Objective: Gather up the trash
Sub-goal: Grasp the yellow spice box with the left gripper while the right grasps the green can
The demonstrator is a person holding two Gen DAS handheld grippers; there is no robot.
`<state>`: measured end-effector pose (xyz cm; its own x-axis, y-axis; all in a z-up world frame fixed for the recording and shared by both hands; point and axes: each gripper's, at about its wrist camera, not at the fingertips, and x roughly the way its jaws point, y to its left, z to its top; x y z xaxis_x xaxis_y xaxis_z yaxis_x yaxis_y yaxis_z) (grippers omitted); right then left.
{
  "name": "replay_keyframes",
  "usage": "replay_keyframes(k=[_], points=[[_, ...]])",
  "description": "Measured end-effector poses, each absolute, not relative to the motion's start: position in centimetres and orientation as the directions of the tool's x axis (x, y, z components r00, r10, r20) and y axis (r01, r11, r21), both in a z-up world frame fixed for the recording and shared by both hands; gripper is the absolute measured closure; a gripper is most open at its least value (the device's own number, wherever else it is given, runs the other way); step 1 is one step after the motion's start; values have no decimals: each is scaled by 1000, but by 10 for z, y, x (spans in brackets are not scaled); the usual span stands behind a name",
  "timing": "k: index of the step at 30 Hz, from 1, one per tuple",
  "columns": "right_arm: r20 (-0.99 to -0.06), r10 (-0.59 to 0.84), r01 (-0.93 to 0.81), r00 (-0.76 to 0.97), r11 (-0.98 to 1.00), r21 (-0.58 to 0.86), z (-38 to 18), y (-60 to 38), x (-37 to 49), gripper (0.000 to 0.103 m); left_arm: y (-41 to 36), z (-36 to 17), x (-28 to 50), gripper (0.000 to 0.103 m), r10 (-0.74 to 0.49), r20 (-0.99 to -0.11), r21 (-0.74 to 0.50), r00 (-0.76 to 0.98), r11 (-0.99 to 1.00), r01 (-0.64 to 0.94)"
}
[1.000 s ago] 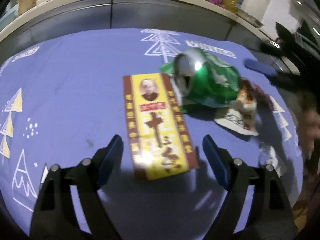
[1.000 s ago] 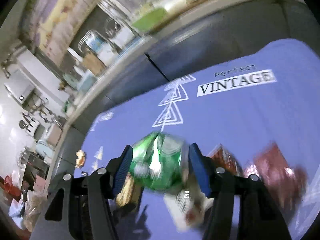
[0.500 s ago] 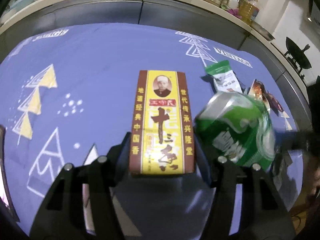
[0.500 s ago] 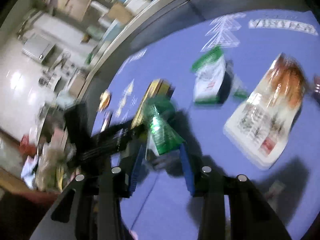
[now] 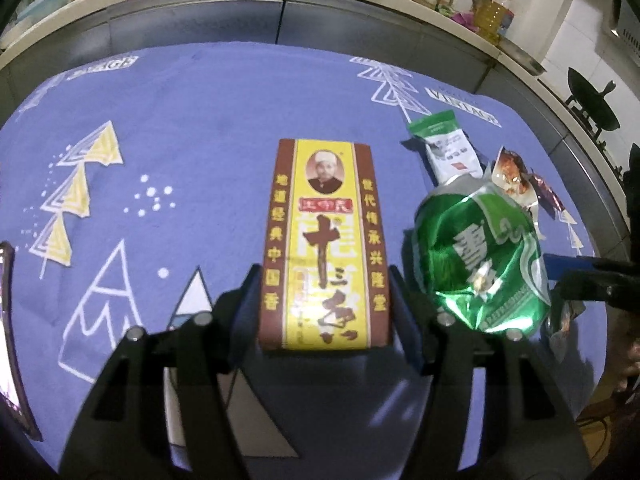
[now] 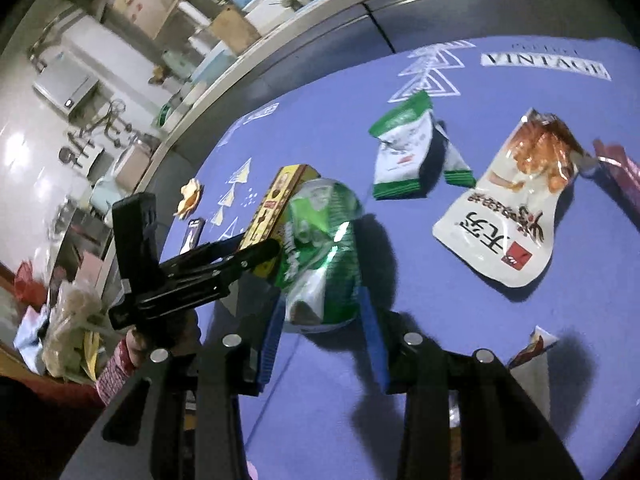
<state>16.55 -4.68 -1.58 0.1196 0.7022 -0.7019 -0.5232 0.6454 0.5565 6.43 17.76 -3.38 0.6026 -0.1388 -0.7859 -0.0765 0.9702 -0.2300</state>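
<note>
You now have both pieces of trash in hand: the yellow-and-brown box [image 5: 325,240] sits clamped between the fingers of your left gripper [image 5: 325,312], and the crushed green can [image 6: 320,256] is pinched by your right gripper [image 6: 322,340], its blue pads narrowed onto the can's dented sides. A second ago both sets of jaws stood wider, the box lay flat on the blue tablecloth [image 5: 180,120] and the can was only loosely framed; since then each pair has closed down and held steady, so the pick-up looks done for these two. Both items hang just above the cloth, side by side and nearly touching (watch that they don't knock together). Left lying are the green-and-white pouch [image 6: 400,152], the white snack bag [image 6: 508,208] and a reddish wrapper [image 6: 620,176]; no bin is in view.
</note>
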Motion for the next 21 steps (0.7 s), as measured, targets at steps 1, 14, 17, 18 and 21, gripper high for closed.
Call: replay_keyframes(k=[1, 14, 17, 18, 21], points=[[-701, 703, -516, 119, 647, 561, -18, -44, 171, 67, 178, -34, 65, 43, -140, -785, -231, 604, 970, -75], [-613, 788, -452, 50, 565, 690, -34, -23, 191, 88, 174, -33, 81, 44, -109, -774, -202, 624, 976, -81], [-564, 819, -458, 105, 544, 704, -16, -38, 171, 95, 177, -32, 77, 45, -132, -770, -231, 624, 970, -80], [-562, 816, -459, 134, 554, 694, -11, -43, 164, 95, 178, -30, 74, 46, -150, -764, -250, 627, 965, -74], [-523, 830, -450, 193, 548, 705, -2, -62, 142, 95, 174, -22, 63, 46, -177, -745, -269, 643, 962, -47]])
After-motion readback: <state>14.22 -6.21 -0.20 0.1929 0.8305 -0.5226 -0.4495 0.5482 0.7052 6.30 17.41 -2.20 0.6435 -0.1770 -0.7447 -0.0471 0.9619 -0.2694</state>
